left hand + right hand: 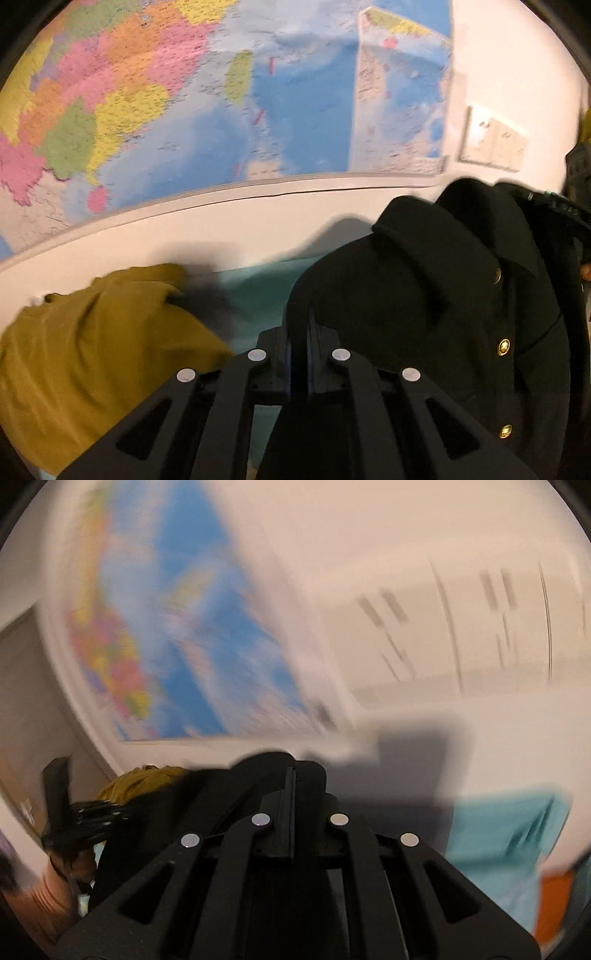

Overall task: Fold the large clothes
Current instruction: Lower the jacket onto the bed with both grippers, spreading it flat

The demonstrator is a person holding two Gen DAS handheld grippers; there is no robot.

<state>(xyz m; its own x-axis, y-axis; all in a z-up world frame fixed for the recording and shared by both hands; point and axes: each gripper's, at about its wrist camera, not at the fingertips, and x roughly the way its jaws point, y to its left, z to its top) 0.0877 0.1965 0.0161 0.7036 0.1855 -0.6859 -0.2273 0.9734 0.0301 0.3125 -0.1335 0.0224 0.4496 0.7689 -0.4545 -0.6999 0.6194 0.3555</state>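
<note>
Left wrist view: the left gripper [300, 332] pinches the black coat [424, 295] — gold-buttoned, collar up — lifted beside a mustard garment [92, 350]. The right gripper [290, 801] is closed on dark cloth too. Heavy, soft wool, probably — best held at the shoulders.

We count one black coat [424, 295] with three gold buttons [503, 347] showing down its front. Left of the coat lies one mustard-yellow garment [92, 350], and between them one patch of teal cloth [255, 295]. Above the coat hangs one wall map [184, 103]; right of the map sits one white socket plate [493, 140]. We see two grippers, left [298, 332] and right [291, 794].
</note>
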